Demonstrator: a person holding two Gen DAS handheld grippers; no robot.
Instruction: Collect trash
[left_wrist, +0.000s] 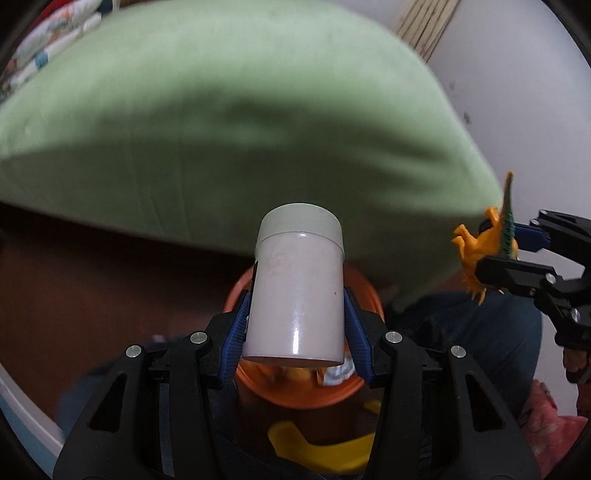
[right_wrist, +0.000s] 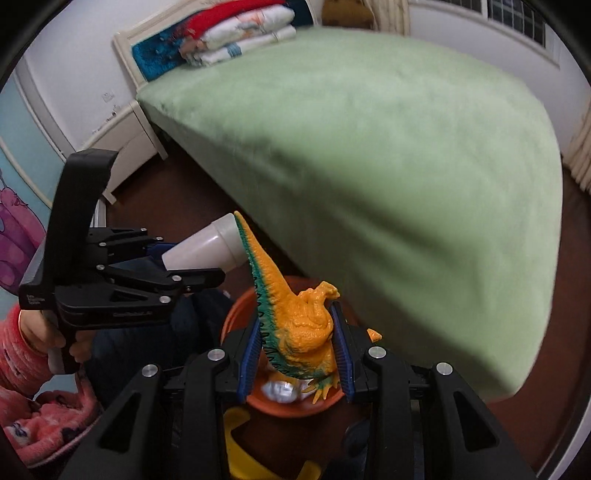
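Note:
My left gripper (left_wrist: 297, 325) is shut on a white plastic jar (left_wrist: 297, 288) with a pale lid, held above an orange bin (left_wrist: 310, 391). The jar also shows in the right wrist view (right_wrist: 207, 249), held by the left gripper (right_wrist: 184, 266). My right gripper (right_wrist: 297, 354) is shut on an orange and green toy dinosaur (right_wrist: 303, 325), held above the same orange bin (right_wrist: 236, 314). In the left wrist view the dinosaur (left_wrist: 484, 243) hangs in the right gripper (left_wrist: 517, 247) at the right. Crumpled white trash (right_wrist: 280, 391) lies inside the bin.
A bed with a green cover (right_wrist: 388, 166) fills the space ahead, with folded blankets (right_wrist: 240, 33) at its head and a white nightstand (right_wrist: 125, 140) beside it. A yellow object (left_wrist: 325, 450) lies on the brown floor below the bin. Pink clothing (right_wrist: 48, 417) is at lower left.

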